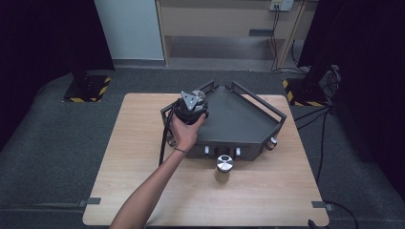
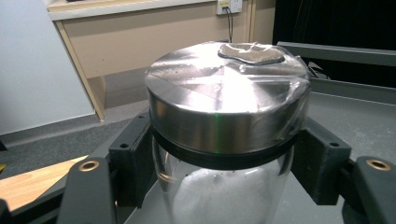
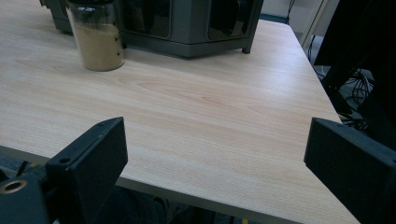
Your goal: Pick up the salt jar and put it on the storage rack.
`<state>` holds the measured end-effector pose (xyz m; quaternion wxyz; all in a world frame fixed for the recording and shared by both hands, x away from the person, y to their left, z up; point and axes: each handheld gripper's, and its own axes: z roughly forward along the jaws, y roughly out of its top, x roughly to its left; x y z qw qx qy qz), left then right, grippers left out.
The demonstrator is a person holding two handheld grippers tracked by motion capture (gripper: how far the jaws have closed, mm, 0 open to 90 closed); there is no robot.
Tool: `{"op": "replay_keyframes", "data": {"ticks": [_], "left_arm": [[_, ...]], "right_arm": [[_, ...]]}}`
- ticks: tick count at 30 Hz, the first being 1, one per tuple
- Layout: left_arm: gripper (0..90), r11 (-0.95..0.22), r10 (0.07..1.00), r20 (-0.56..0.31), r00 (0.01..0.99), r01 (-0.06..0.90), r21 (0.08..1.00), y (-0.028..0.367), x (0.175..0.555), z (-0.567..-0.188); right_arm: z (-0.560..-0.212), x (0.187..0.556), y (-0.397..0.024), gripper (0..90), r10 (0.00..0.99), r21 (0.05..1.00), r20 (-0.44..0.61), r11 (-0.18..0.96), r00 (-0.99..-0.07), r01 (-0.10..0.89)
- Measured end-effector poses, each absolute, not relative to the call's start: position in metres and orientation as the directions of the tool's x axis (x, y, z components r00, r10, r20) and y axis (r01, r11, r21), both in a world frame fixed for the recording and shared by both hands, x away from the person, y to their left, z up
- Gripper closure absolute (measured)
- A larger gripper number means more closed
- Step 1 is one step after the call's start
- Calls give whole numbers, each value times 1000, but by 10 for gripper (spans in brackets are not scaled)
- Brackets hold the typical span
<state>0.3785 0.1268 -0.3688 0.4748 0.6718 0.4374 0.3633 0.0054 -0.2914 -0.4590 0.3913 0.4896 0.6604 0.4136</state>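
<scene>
Left tongs (image 2: 224, 186) clamped on a glass jar (image 2: 219, 196): both pads press the glass just under its steel lid (image 2: 224, 93), jar upright between them. White powder inside; clear film and a grey patch on the lid top. In the high view the left tongs (image 1: 192, 109) hold this jar over the left corner of the dark tray (image 1: 239, 124) on the bench (image 1: 143, 143).

Right tongs (image 3: 215, 154) wide apart, nothing between them, level with the bench edge. Ahead of them and to the left stands a second jar (image 3: 97, 44) of tan powder, just before the tray front, well apart from the pads.
</scene>
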Motion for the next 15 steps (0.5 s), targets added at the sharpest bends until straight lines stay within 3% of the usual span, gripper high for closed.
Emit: {"op": "replay_keyframes", "data": {"ticks": [15], "left_arm": [[282, -166, 934, 73, 350, 243, 956, 128, 379, -368]], "right_arm": [[-459, 5, -291, 61, 971, 930, -115, 180, -209, 321]]}}
